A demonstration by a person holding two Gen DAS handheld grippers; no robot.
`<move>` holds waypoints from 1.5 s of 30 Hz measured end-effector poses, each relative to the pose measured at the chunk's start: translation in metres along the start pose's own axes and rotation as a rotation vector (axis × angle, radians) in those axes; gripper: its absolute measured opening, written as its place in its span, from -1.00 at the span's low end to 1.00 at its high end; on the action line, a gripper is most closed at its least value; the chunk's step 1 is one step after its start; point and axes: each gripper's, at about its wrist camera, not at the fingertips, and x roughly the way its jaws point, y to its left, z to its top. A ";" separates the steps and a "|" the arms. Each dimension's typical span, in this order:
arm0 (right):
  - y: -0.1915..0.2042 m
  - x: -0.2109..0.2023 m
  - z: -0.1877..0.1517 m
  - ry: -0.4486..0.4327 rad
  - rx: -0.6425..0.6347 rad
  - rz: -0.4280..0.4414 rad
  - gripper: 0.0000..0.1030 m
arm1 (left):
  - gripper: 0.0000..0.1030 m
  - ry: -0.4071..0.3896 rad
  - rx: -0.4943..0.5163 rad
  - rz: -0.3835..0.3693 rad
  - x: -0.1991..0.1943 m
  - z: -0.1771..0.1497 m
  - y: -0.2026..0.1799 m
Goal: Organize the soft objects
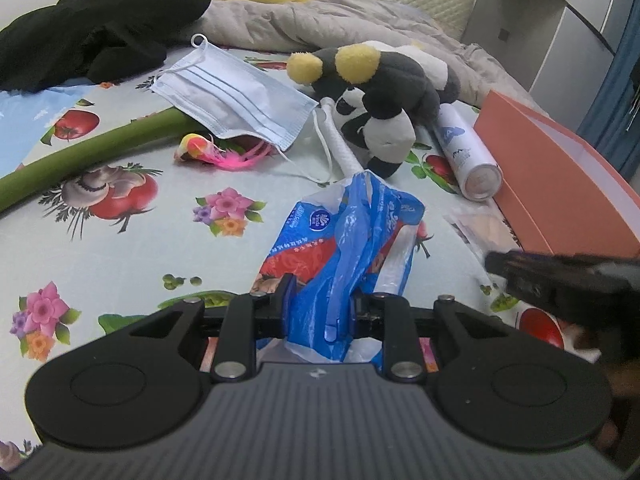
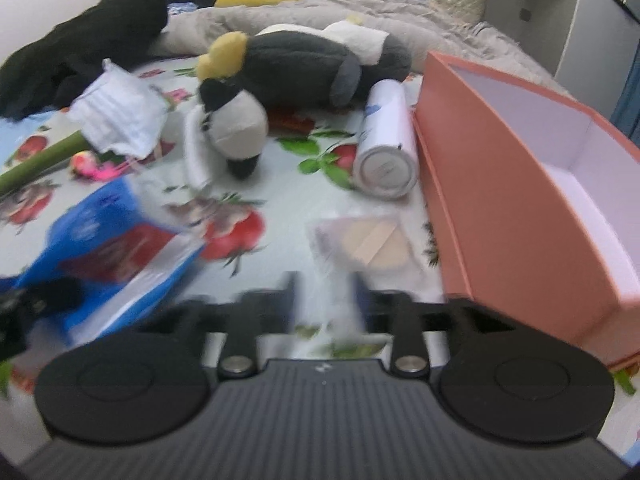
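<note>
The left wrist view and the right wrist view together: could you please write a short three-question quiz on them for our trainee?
1. True or false: the left gripper is shut on the blue plastic bag.
2. Which object lies directly beside the orange box? A) face mask B) white spray can C) green stem
3. Fill in: the inside of the orange box is ____.

Key: 1 true; 2 B; 3 white and, as far as visible, empty.

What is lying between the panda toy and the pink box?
A white spray can lies between the panda plush and the pink box, clearest in the right wrist view.
</note>
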 end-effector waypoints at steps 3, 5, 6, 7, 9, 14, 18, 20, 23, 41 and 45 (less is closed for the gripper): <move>0.000 0.017 0.006 0.005 -0.009 -0.033 0.33 | -0.44 -0.010 -0.006 0.005 0.000 0.001 0.002; 0.000 0.028 0.009 0.023 -0.012 -0.049 0.33 | -0.44 -0.009 -0.014 0.002 0.001 0.002 0.003; 0.000 0.033 0.010 0.032 -0.014 -0.064 0.33 | -0.44 -0.008 -0.016 0.001 0.001 0.002 0.004; 0.000 0.038 0.011 0.036 -0.015 -0.080 0.34 | -0.44 -0.009 -0.016 0.001 0.001 0.001 0.004; -0.001 0.042 0.013 0.030 -0.013 -0.103 0.40 | -0.44 -0.011 -0.013 0.005 0.001 0.000 0.004; -0.014 0.051 0.017 0.074 0.087 -0.044 0.21 | -0.44 -0.011 -0.012 0.000 0.005 -0.001 0.004; -0.019 0.050 0.020 0.080 0.092 -0.064 -0.29 | -0.44 -0.009 -0.015 -0.014 0.007 -0.001 0.004; -0.018 0.047 0.018 0.074 0.077 -0.059 -0.42 | -0.44 -0.010 -0.018 -0.019 0.007 -0.001 0.006; -0.009 0.037 0.013 0.060 0.034 -0.053 -0.61 | -0.44 -0.011 -0.021 -0.023 0.007 -0.001 0.006; 0.025 -0.034 -0.013 0.098 -0.007 0.213 -0.29 | -0.43 -0.008 -0.008 -0.032 0.001 -0.006 0.004; 0.015 -0.039 -0.013 0.084 0.024 0.223 0.12 | -0.44 -0.007 -0.008 -0.028 0.001 -0.005 0.003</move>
